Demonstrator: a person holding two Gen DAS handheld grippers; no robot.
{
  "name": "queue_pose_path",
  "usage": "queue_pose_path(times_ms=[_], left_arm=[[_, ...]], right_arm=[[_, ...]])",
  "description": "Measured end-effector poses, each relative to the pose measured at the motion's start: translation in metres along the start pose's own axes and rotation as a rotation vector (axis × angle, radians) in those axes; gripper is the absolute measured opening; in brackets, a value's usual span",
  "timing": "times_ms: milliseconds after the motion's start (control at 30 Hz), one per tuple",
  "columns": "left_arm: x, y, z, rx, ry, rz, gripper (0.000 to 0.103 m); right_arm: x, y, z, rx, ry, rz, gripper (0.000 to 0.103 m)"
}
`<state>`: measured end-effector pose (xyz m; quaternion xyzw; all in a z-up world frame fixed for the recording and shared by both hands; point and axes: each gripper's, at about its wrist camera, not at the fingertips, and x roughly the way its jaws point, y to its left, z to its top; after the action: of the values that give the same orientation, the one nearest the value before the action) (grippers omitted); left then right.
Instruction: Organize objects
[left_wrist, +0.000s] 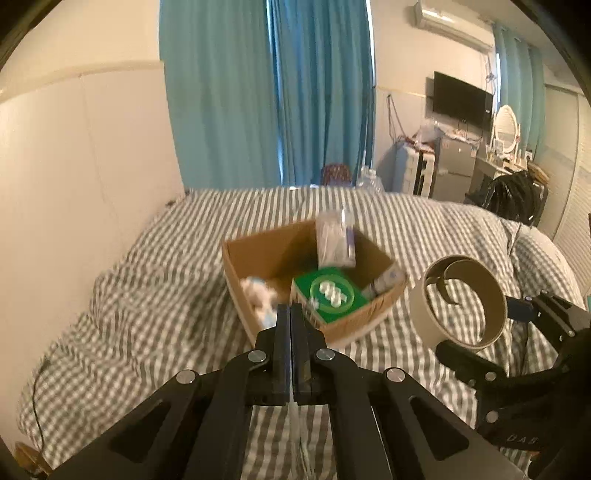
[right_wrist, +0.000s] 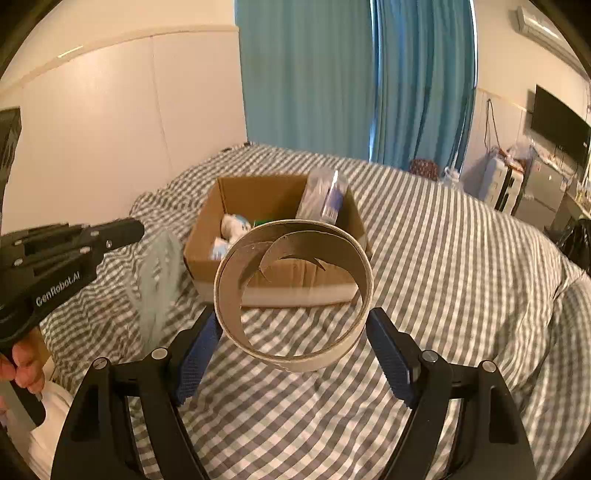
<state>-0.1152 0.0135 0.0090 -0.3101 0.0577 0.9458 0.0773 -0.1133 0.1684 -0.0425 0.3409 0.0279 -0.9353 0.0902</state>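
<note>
An open cardboard box (left_wrist: 255, 254) sits on the striped bed; it also shows in the right wrist view (right_wrist: 236, 195). In it lie a green box (left_wrist: 332, 295), a clear packet (left_wrist: 334, 240), a white bundle (left_wrist: 258, 295) and a small tube (left_wrist: 384, 282). My right gripper (right_wrist: 293, 325) is shut on a cardboard tape ring (right_wrist: 291, 291), held above the bed in front of the box; the ring shows in the left wrist view (left_wrist: 458, 302) right of the box. My left gripper (left_wrist: 290, 314) is shut on a thin clear plastic bag (right_wrist: 159, 280) that hangs blurred below it.
The grey-and-white striped bedcover (left_wrist: 147, 295) fills the foreground. A white wall panel (left_wrist: 85, 166) runs along the left, blue curtains (left_wrist: 266, 92) behind. A TV (left_wrist: 461, 98), fridge and cluttered desk stand at far right.
</note>
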Motion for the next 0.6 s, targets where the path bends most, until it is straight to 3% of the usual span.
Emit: queue_pose_path(times_ms=[167, 333, 400, 500, 533, 567, 600], left_arm=[[0.006, 0.0, 0.009, 0.007, -0.004, -0.013, 0.0], [0.036, -0.003, -0.032, 0.0, 0.115, -0.019, 0.002], [0.054, -0.007, -0.056, -0.004, 0.19, -0.037, 0.008], [0.079, -0.011, -0.09, -0.025, 0.282, -0.034, 0.034], [0.085, -0.012, -0.098, -0.031, 0.301, -0.029, 0.052], [0.09, -0.012, -0.107, -0.04, 0.316, -0.026, 0.06], [0.095, -0.013, -0.116, -0.051, 0.331, -0.026, 0.06]], right_arm=[[-0.001, -0.004, 0.022, 0.002, -0.028, -0.008, 0.079], [0.009, -0.01, 0.016, 0.027, -0.017, 0.008, 0.079], [0.021, -0.013, 0.007, 0.036, 0.008, 0.01, 0.079], [0.037, -0.015, -0.014, 0.042, 0.06, 0.014, 0.08], [0.043, -0.015, -0.024, 0.048, 0.083, 0.019, 0.08], [0.048, -0.016, -0.03, 0.053, 0.097, 0.024, 0.08], [0.052, -0.017, -0.037, 0.061, 0.113, 0.032, 0.08]])
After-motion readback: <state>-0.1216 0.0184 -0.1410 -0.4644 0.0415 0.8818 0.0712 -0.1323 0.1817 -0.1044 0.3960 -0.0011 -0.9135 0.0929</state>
